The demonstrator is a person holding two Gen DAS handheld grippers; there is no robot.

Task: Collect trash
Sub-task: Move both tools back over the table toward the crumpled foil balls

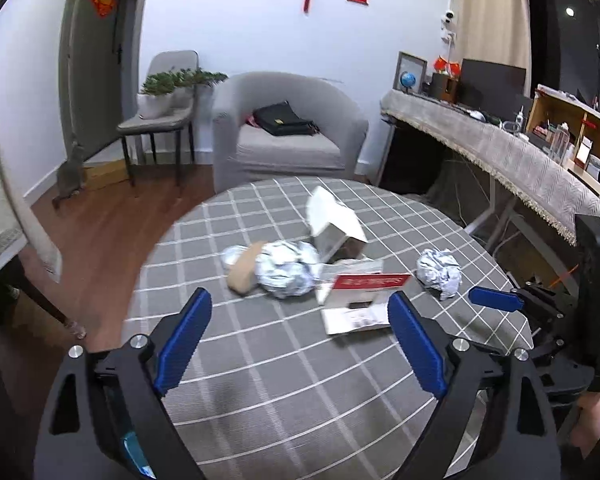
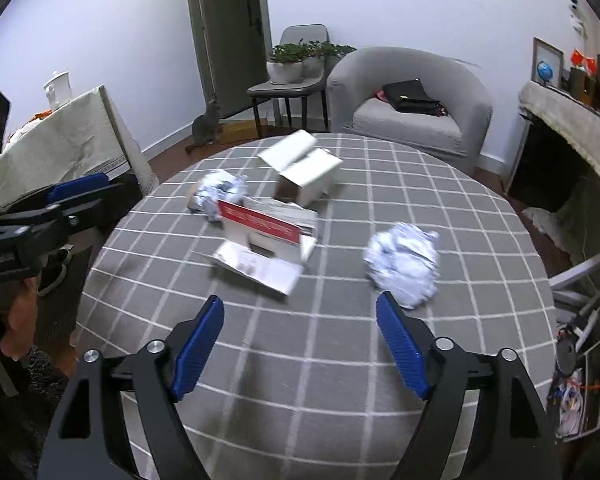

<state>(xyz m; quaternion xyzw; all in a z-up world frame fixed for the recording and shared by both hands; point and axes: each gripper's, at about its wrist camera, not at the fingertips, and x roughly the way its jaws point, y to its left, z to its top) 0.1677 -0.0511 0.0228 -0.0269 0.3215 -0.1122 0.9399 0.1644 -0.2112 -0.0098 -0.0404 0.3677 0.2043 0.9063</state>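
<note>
1. The left gripper stands wide open and empty above the near part of the round table. Ahead of it lie a tan roll and a crumpled paper ball, touching each other; a careless grab could pinch both or knock the roll off the edge.
2. The red-striped carton and the open white box stand mid-table with their flaps loose; gripping a flap alone could tear it or let it slip.
3. The right gripper is also wide open and empty. The second paper ball lies just past its right finger, so closing now would probably miss it or push it away.
</note>
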